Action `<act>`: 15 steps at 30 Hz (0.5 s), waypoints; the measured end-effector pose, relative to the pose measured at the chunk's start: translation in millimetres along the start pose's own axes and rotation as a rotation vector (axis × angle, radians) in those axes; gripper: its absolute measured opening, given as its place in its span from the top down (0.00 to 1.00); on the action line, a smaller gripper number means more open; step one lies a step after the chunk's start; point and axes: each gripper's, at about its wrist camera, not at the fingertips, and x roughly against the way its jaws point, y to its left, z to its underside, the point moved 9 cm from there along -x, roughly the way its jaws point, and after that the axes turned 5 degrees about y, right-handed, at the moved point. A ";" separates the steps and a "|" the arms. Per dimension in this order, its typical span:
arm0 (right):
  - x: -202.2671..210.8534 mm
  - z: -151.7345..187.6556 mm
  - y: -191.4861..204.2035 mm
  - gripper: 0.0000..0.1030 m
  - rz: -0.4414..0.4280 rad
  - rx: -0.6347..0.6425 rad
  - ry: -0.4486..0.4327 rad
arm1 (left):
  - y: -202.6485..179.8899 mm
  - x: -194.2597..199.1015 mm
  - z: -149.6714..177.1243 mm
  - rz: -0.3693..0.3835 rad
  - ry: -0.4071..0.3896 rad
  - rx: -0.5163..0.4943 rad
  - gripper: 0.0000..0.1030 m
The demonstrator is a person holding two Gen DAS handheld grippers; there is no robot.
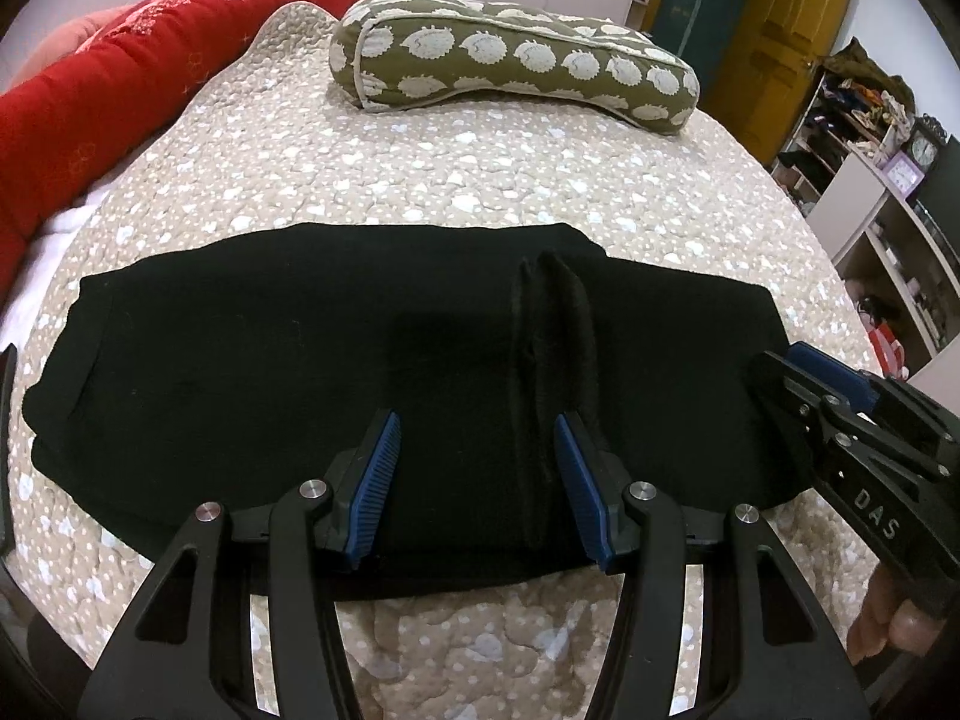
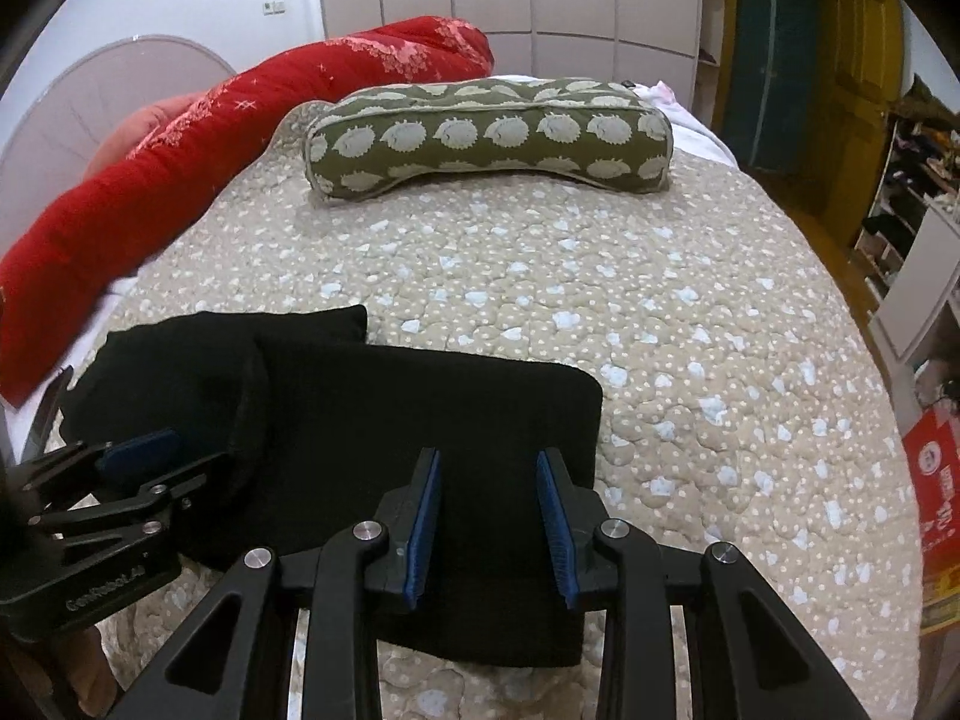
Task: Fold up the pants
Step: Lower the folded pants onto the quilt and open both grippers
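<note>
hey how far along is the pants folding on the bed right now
Done: the black pants lie flat across the quilt as one long band, apparently already folded leg over leg. In hand: nothing is gripped. The left gripper and right gripper are both over the fabric with jaws apart, near a raised ridge in the cloth. Left: probably smoothing that ridge and folding the band end to end.

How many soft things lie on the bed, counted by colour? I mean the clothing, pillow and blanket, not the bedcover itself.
Black: 1, the pants, folded flat near the front edge
Olive green with pale print: 1, the pillow
Red: 1, the rolled blanket along the left side
Total: 3
</note>
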 end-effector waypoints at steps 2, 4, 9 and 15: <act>2.8 1.0 2.4 0.70 -0.007 0.003 -0.001 | -0.7 0.0 0.8 -0.004 -0.002 -0.002 0.48; 4.9 2.2 3.7 0.70 -0.008 0.003 -0.002 | -0.8 0.2 0.7 -0.008 -0.006 -0.004 0.48; 13.7 3.9 8.5 0.70 -0.013 0.011 -0.015 | 1.3 2.6 0.2 0.009 -0.004 0.011 0.49; 19.2 4.9 15.2 0.69 -0.009 0.024 -0.020 | 5.0 12.2 3.6 0.010 -0.016 0.022 0.49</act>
